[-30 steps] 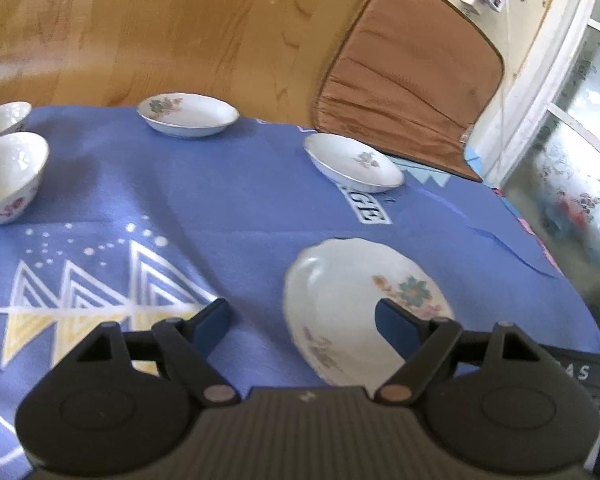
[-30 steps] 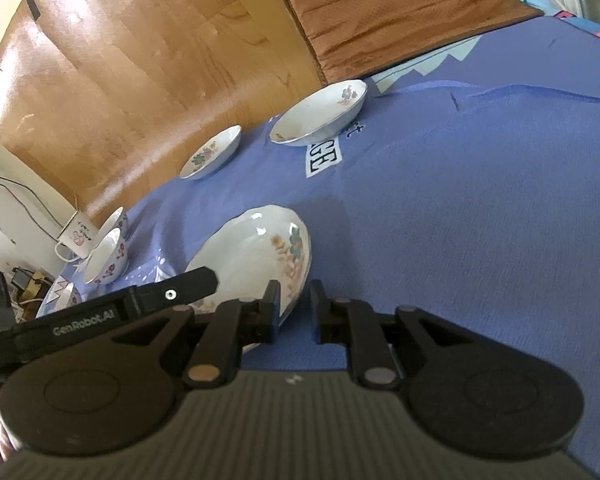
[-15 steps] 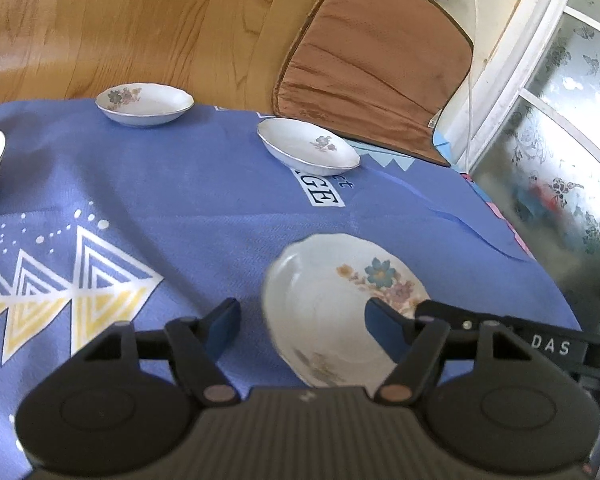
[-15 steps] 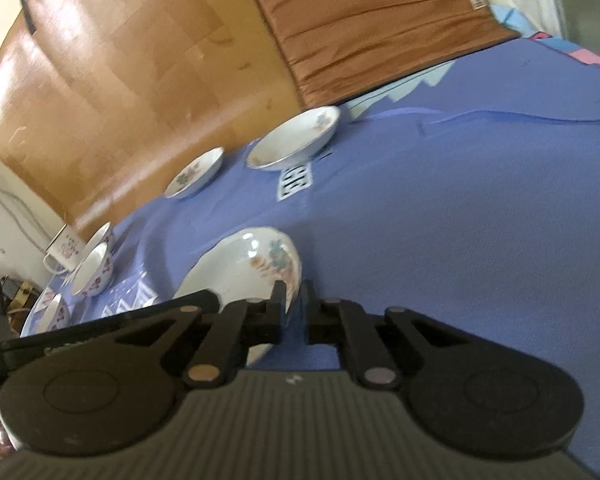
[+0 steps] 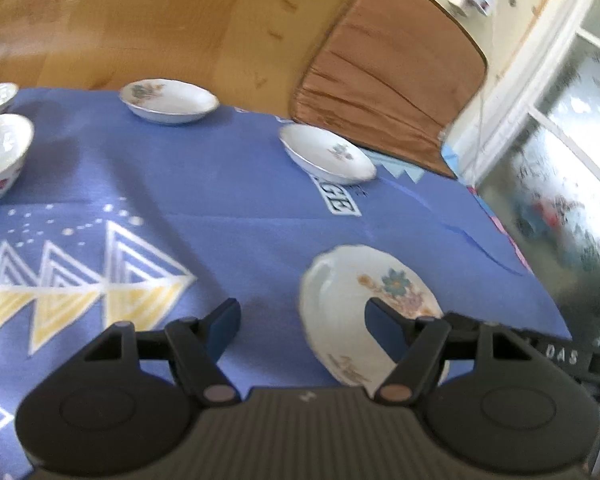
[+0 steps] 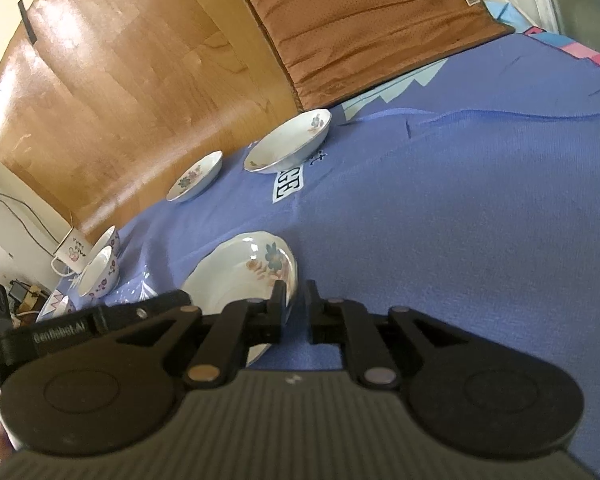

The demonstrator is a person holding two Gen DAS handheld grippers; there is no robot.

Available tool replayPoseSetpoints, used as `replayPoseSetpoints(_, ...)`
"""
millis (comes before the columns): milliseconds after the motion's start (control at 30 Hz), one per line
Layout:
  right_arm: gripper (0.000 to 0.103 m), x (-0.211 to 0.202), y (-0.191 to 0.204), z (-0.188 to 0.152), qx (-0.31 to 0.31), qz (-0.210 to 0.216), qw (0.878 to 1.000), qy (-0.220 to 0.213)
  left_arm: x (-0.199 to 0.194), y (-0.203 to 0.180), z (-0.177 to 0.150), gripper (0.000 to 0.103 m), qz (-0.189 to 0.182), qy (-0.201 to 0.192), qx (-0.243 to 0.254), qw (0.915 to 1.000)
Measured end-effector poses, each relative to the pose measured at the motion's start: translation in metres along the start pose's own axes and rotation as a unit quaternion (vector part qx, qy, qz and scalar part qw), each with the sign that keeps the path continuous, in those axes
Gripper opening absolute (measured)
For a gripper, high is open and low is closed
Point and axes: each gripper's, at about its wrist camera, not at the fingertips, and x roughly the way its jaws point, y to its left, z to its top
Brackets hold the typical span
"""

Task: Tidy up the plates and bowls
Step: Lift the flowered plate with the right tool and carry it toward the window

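- I see a blue cloth (image 5: 260, 184) with white and yellow triangle prints covering the work surface. It lies on a wooden floor (image 5: 140, 20).
- A brown cushion (image 5: 388, 72) rests at the cloth's far edge. Beside it is a pale wall and a white-framed pane of patterned glass (image 5: 572, 184).
- The flowered plate (image 5: 364, 292) sits nearest me on the cloth and looks tipped, with a shadow along its left side.
- My right gripper (image 6: 294, 300) has its jaws nearly together and just easing open. The plate's (image 6: 240, 272) rim is pinched between them, one finger over the plate's face and the other outside the rim.
- My left gripper (image 5: 300, 312) is spread wide and grips nothing. Its right finger hangs over the plate's middle and its left finger over bare cloth.
- Two shallow dishes stand farther back: one (image 5: 328, 154) near the cushion, by a printed label on the cloth, and the other (image 5: 170, 100) at the far edge.
- Two deeper bowls (image 6: 100, 268) sit close together at the left side of the cloth, and a white mug (image 6: 74, 250) stands just behind them.
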Motion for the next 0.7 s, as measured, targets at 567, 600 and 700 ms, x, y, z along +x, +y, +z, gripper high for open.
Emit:
replayPoseSetpoints(567, 0.013, -0.002, -0.003, 0.001, 0.003, 0.02, 1.0, 0.009, -0.012, 0.01, 0.0, 0.069, -0.019, 0.0, -0.023, 0.9996)
replayPoseSetpoints(600, 0.013, -0.003, -0.004, 0.001, 0.003, 0.022, 1.0, 0.009, -0.011, 0.01, 0.0, 0.069, -0.023, 0.002, -0.025, 0.9994)
replayPoseSetpoints(700, 0.013, -0.002, -0.006, 0.001, 0.004, 0.023, 1.0, 0.011, -0.008, 0.005, 0.0, 0.069, -0.025, 0.007, -0.02, 0.9995)
